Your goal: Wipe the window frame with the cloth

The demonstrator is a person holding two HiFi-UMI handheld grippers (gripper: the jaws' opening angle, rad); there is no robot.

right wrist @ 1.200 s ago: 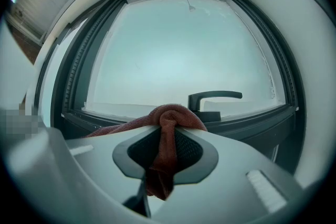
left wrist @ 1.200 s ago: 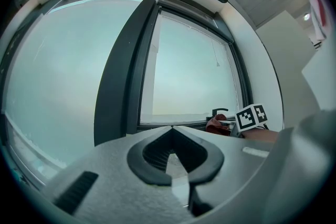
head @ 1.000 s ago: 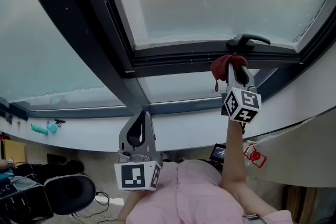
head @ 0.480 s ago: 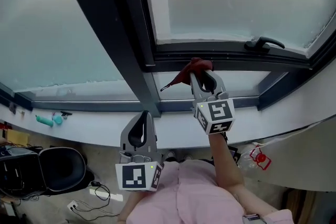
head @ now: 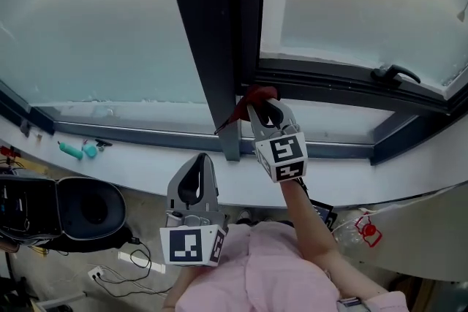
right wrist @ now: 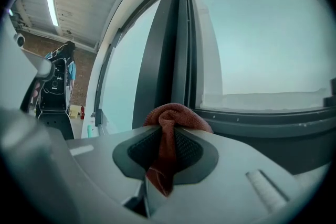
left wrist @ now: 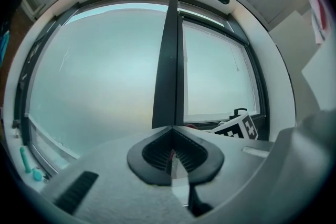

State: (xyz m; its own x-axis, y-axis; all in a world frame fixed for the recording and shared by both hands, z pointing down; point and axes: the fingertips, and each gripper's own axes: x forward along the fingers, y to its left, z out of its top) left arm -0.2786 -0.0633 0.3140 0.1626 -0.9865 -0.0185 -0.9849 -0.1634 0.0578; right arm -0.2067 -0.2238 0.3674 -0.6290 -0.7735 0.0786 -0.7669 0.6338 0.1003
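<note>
Pinching the red cloth (head: pixel 252 95) between its jaws, the right gripper (head: pixel 267 109) sits at the centre of the head view, at the corner of the dark window frame (head: pixel 213 40) where the upright bar meets the horizontal rail. The cloth bunches just ahead of the jaw tips, against or just short of the rail, which runs off rightward. The left gripper (head: pixel 196 161), jaws together on nothing, hangs lower, farther from the frame, so wiping likely falls to the right.

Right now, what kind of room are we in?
Probably an office or workroom, indoors by a big window: the dark frame with its handle, a black chair and cables on the floor. The right gripper holds a cloth at the frame.
</note>
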